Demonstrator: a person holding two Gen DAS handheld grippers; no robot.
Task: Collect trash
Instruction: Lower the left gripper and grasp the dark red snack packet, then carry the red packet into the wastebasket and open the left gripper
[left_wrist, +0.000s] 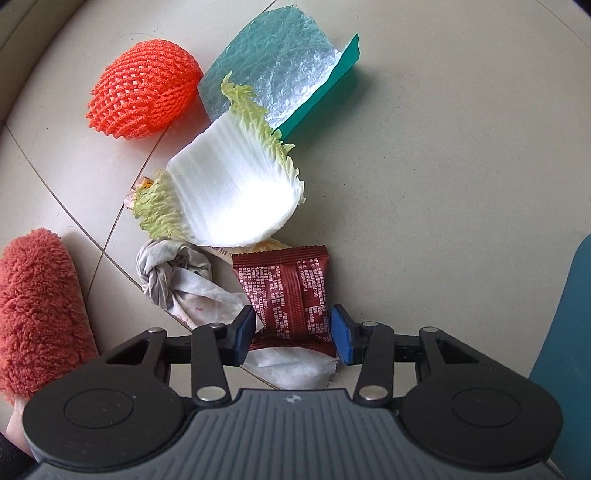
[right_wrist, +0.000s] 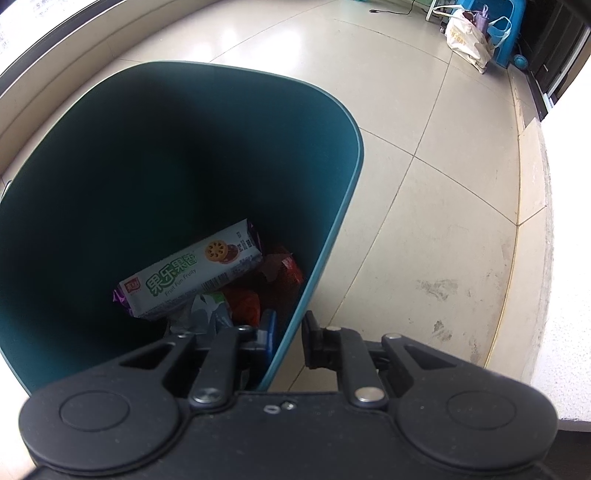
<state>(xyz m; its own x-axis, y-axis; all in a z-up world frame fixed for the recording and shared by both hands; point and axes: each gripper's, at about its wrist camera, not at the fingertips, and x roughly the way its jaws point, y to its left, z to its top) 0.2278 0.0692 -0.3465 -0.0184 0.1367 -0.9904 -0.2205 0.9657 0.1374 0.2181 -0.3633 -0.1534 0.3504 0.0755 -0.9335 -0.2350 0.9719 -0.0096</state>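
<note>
- Two blue pads of the left gripper (left_wrist: 293, 334) flank the near end of a dark red snack wrapper (left_wrist: 286, 291); the jaws stand apart, seemingly just touching its edges, not yet squeezing.
- Judged step: grasping this wrapper; next the jaws must close firmly, then lift it toward the bin.
- Around it lie a crumpled tissue (left_wrist: 177, 280), a cabbage leaf (left_wrist: 232, 184), an orange foam fruit net (left_wrist: 144, 92) and a teal bubble mailer (left_wrist: 273, 70).
- Right gripper (right_wrist: 288, 341) straddles the teal trash bin (right_wrist: 332, 206) wall, jaws nearly closed on it; a biscuit packet (right_wrist: 192, 273) lies inside.
- Beige floor tiles (left_wrist: 443, 166) reach a raised ledge (right_wrist: 532, 177).
</note>
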